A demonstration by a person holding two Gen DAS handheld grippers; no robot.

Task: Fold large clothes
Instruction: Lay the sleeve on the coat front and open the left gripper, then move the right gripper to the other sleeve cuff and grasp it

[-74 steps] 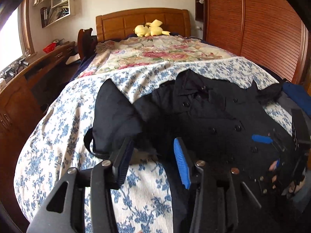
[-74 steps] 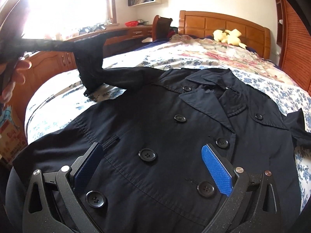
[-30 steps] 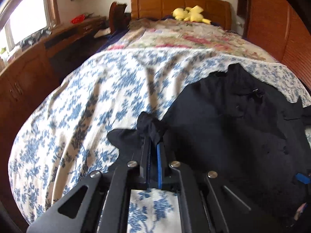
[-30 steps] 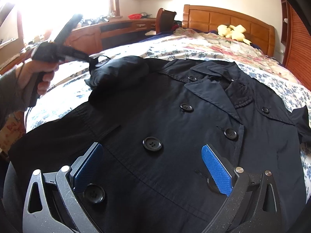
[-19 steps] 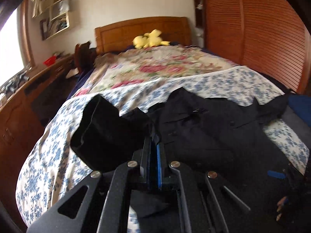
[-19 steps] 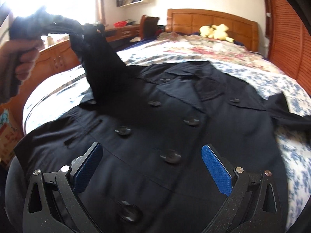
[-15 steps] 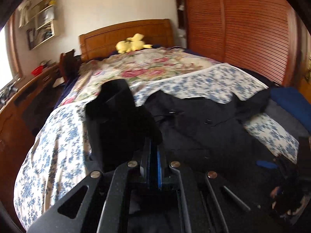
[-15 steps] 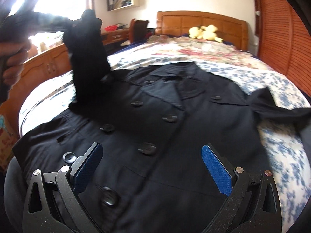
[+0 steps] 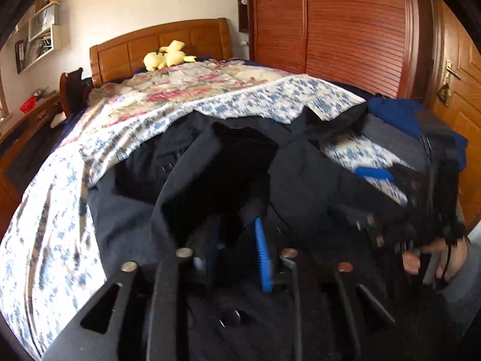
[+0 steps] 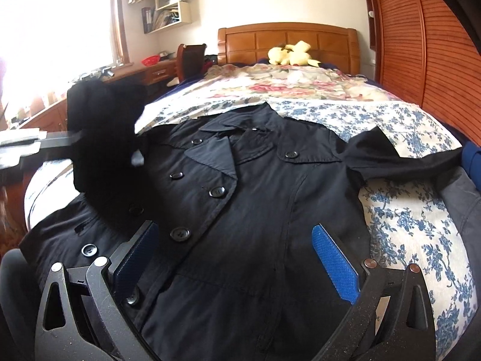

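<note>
A black double-breasted coat (image 10: 255, 204) lies face up on the bed, collar toward the headboard. My left gripper (image 9: 237, 249) holds the cuff of the coat's left sleeve (image 9: 222, 174) and has it over the coat's front; its jaws stand slightly apart with cloth between them. In the right wrist view that sleeve (image 10: 105, 138) hangs raised at the left from the left gripper. My right gripper (image 10: 237, 258) is open and empty, low over the coat's lower front. The other sleeve (image 10: 396, 159) lies stretched out to the right.
The bed has a blue-flowered sheet (image 10: 399, 219) and a floral quilt (image 10: 288, 87) toward the wooden headboard (image 10: 288, 39) with a yellow plush toy (image 10: 291, 52). A blue garment (image 9: 396, 114) lies at the right edge. A desk (image 10: 129, 75) stands left, a wardrobe (image 9: 345, 30) right.
My left gripper has carried the sleeve rightward from the bed's left side over the coat's front, and its jaws have parted slightly. The right gripper stayed open, turning a little to the right.
</note>
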